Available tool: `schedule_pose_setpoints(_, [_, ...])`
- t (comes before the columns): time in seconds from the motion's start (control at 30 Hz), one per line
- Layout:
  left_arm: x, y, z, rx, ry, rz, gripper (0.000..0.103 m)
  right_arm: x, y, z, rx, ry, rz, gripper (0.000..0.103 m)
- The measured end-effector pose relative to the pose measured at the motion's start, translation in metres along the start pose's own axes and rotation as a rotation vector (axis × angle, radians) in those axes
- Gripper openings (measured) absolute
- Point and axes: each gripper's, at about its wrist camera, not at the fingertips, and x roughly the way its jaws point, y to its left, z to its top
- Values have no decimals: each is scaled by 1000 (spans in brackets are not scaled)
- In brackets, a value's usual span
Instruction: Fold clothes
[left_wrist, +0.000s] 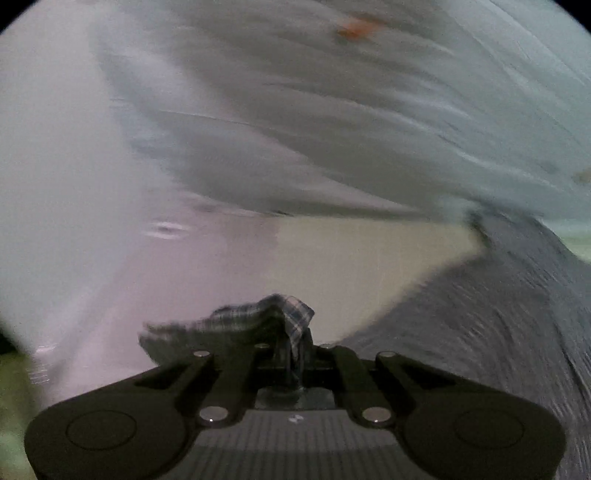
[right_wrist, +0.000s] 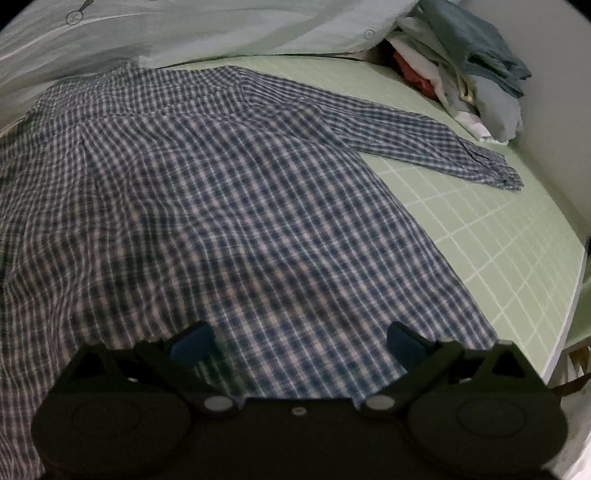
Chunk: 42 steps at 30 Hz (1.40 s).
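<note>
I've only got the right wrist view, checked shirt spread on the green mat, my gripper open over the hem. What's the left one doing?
Observer: The left gripper is shut on a bunch of the checked shirt.
Operator: Is that fabric sticking out past the fingers?
Observer: Yes, a fold of it stands up above the closed tips.
Operator: How clear is that view?
Observer: Heavily blurred; behind the cloth only pale streaks show, and one small orange smear near the top.
</note>
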Motion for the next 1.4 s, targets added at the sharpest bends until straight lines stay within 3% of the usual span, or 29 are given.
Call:
schedule_pose_setpoints(0.07, [29,-18,-15,21,101,-91,12,0,2,1,-3,-1,-1,102])
schedule_pose_setpoints(0.17, [50,-27,-35,-9,224,-153,19,0,5,0,7,3,-1,102])
schedule_pose_setpoints(0.2, [48,-26,-37,-27,228,-164,24,0,5,0,10,4,1,102])
schedule_pose_setpoints(0.27, [34,-12,-39,-85,197,-201,49,0,3,-2,17,1,5,103])
schedule_pose_setpoints(0.37, [10,21,-33,-216,125,-249,64,1,0,-4,47,-1,14,103])
schedule_pose_setpoints(0.5, [6,65,-22,-396,68,-236,69,3,0,-4,76,0,24,103])
schedule_pose_setpoints(0.73, [71,78,-16,-519,209,-216,69,6,6,0,77,-7,38,103])
schedule_pose_setpoints(0.8, [84,72,-15,-529,236,-195,67,5,6,0,64,-11,35,103])
schedule_pose_setpoints(0.83, [87,70,-15,-535,244,-184,59,5,7,0,60,-12,34,103])
schedule_pose_setpoints(0.87, [89,69,-16,-542,249,-172,35,6,6,0,61,-11,36,103])
schedule_pose_setpoints(0.93, [89,70,-16,-566,250,-153,3,6,5,1,64,-9,40,103])
schedule_pose_setpoints(1.0, [74,77,-14,-581,198,-79,2,6,5,1,65,-8,44,103])
schedule_pose_setpoints(1.23, [-10,109,-1,-437,-18,449,2,8,7,3,39,-22,48,103])
schedule_pose_setpoints(1.33, [-26,125,-7,-426,-13,556,2,9,6,4,38,-27,57,103])
schedule_pose_setpoints(1.4, [-27,134,-16,-439,26,586,2,10,4,5,45,-28,68,103])
